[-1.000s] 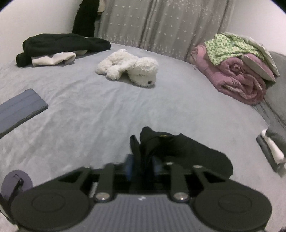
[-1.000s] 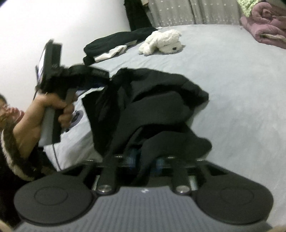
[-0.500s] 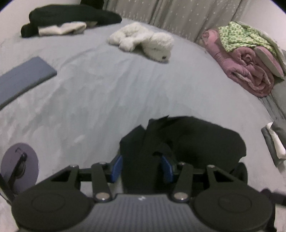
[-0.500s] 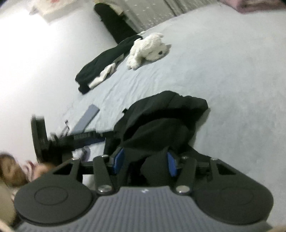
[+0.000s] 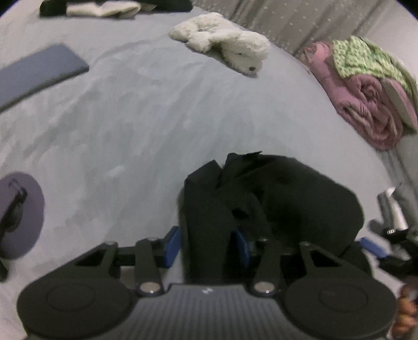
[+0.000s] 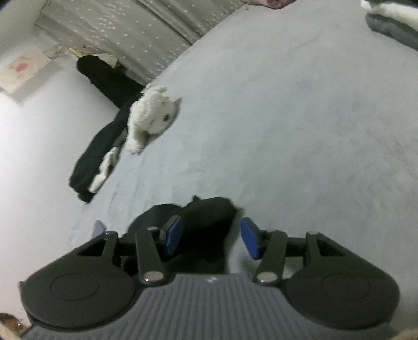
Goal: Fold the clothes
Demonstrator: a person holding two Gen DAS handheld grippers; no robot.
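A crumpled black garment [image 5: 287, 198] lies in a heap on the grey bed sheet [image 5: 156, 125]. My left gripper [image 5: 207, 246] is open, its blue pads [image 5: 172, 245] standing on either side of a thick fold of the garment. In the right wrist view my right gripper [image 6: 211, 238] is open too. The garment's edge [image 6: 203, 225] sits between its jaws, with a gap beside the right pad [image 6: 249, 242]. The right gripper's blue pad [image 5: 371, 247] shows at the heap's right side.
A white plush dog [image 5: 224, 49] lies farther up the bed. A rolled pink quilt [image 5: 365, 109] under green patterned cloth [image 5: 365, 57] sits far right. A blue-grey flat pad [image 5: 39, 75] lies left. A black-and-white clothes pile [image 6: 96, 157] lies by the wall. Folded grey-white clothing [image 6: 392, 23] lies right.
Both grippers came down to the bed with the black garment and their jaws went from shut to open. The garment now rests on the sheet instead of hanging.
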